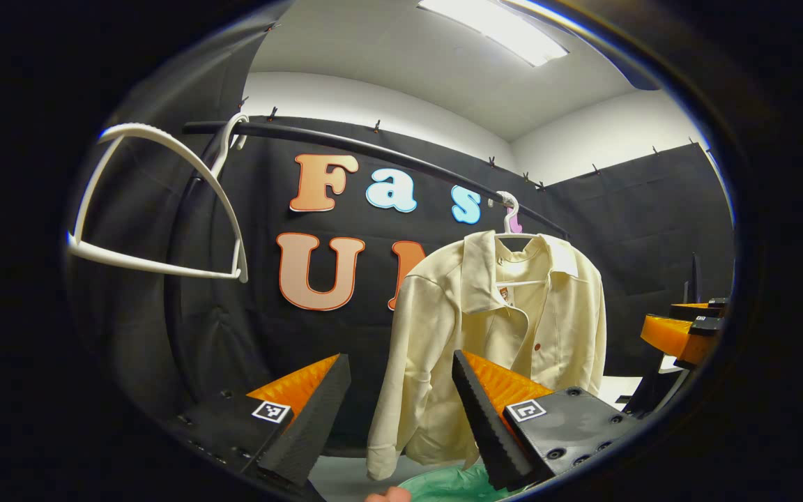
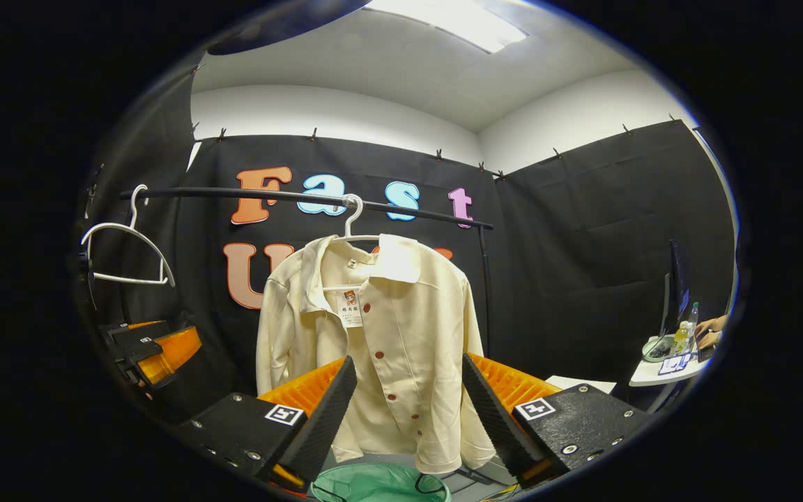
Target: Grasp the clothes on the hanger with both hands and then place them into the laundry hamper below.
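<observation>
The cream shirt (image 2: 373, 348) is hung on a hanger (image 2: 353, 216) from the rail (image 2: 269, 195), above the green hamper (image 2: 380, 484). Both the left tool (image 1: 401, 404) and right tool (image 2: 408, 411) are held spread wide, empty, near it, ready for grasping.

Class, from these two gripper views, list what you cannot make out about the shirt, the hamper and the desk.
- Laundry hamper: right gripper view, bottom edge cuts it off; depth unknown.
- Cream shirt hem: left gripper view, hidden behind the left gripper.
- Shirt tag: right gripper view, too small to tell.
- Desk items: right gripper view, tiny at the edge.
</observation>
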Tool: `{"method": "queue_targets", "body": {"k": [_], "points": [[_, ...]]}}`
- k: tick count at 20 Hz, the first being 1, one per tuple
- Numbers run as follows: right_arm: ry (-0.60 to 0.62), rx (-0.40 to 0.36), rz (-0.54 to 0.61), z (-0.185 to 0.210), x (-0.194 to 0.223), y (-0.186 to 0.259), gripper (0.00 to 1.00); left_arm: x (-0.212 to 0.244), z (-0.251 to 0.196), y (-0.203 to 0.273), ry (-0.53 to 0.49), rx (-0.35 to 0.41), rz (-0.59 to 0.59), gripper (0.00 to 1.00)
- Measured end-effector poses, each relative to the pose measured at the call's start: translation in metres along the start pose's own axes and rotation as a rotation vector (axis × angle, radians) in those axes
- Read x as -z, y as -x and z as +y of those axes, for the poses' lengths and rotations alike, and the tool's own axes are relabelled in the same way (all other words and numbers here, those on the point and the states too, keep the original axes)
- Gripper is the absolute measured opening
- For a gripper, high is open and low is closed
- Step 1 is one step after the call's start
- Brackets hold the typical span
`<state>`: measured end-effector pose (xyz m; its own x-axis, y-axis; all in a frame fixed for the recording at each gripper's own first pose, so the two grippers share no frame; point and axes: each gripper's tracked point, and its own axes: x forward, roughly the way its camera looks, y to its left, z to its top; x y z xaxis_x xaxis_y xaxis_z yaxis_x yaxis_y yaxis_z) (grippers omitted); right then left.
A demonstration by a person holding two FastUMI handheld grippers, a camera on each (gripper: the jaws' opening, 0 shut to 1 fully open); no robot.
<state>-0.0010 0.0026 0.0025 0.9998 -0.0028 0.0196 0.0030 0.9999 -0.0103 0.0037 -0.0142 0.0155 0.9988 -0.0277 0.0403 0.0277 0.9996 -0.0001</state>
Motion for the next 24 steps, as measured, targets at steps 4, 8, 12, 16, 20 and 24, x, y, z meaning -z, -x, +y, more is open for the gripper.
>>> {"method": "queue_targets", "body": {"k": [4,8,12,16,20,24], "points": [[-0.001,0.007,-0.005,-0.003,-0.001,0.0,0.95,-0.003,-0.001,0.0,0.003,0.0,-0.01,0.97],[-0.004,0.006,-0.016,-0.002,-0.004,-0.001,0.95,-0.011,-0.003,-0.001,-0.002,0.007,-0.028,0.96],[0.004,-0.01,-0.043,0.003,-0.013,-0.003,0.95,-0.019,-0.007,0.001,-0.003,0.017,-0.048,0.97],[0.005,-0.044,-0.059,0.014,-0.016,-0.013,0.94,-0.023,-0.004,0.004,-0.002,0.013,-0.055,0.96],[0.002,-0.088,-0.046,0.027,-0.008,-0.043,0.95,-0.019,0.002,0.006,0.0,-0.008,-0.042,0.96],[0.045,-0.119,-0.029,0.043,0.007,-0.095,0.95,-0.019,0.009,0.009,-0.005,-0.025,-0.041,0.96]]}}
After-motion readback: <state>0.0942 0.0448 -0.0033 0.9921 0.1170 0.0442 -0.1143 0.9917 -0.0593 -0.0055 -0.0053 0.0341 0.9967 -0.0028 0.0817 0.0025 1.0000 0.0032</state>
